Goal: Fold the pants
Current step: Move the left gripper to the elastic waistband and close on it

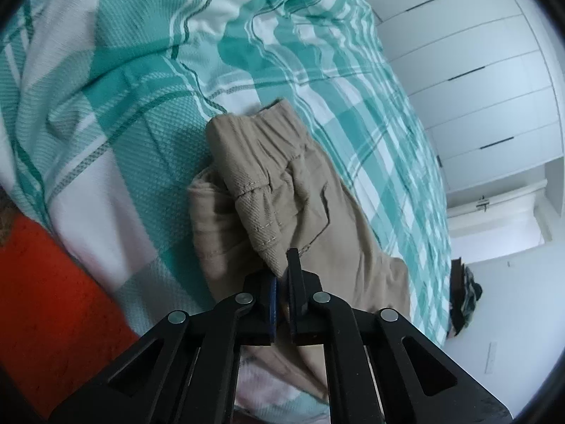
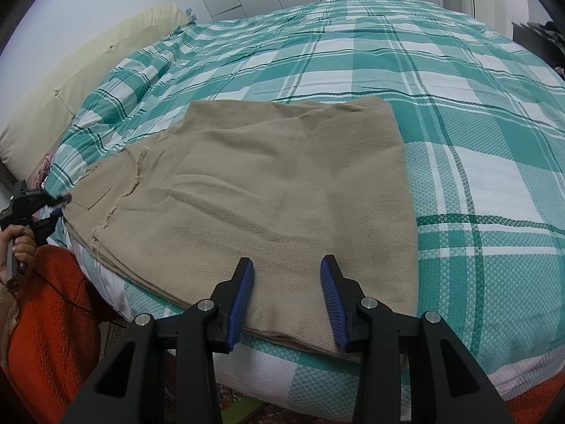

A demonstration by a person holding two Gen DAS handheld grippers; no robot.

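Observation:
Tan pants (image 2: 268, 190) lie folded on a green and white plaid bedspread (image 2: 459, 106), legs doubled over toward the near edge. My left gripper (image 1: 282, 268) is shut on the waistband corner of the pants (image 1: 282, 190) and lifts it slightly; it also shows in the right wrist view (image 2: 53, 199) at the left end of the pants. My right gripper (image 2: 286, 268) is open and empty, hovering over the near edge of the folded legs.
A cream headboard (image 2: 70, 84) runs along the bed's left side. White wardrobe doors (image 1: 476, 81) stand beyond the bed. The person's orange sleeve (image 2: 49, 318) is at the lower left. Dark items (image 1: 462, 296) sit off the bed's far end.

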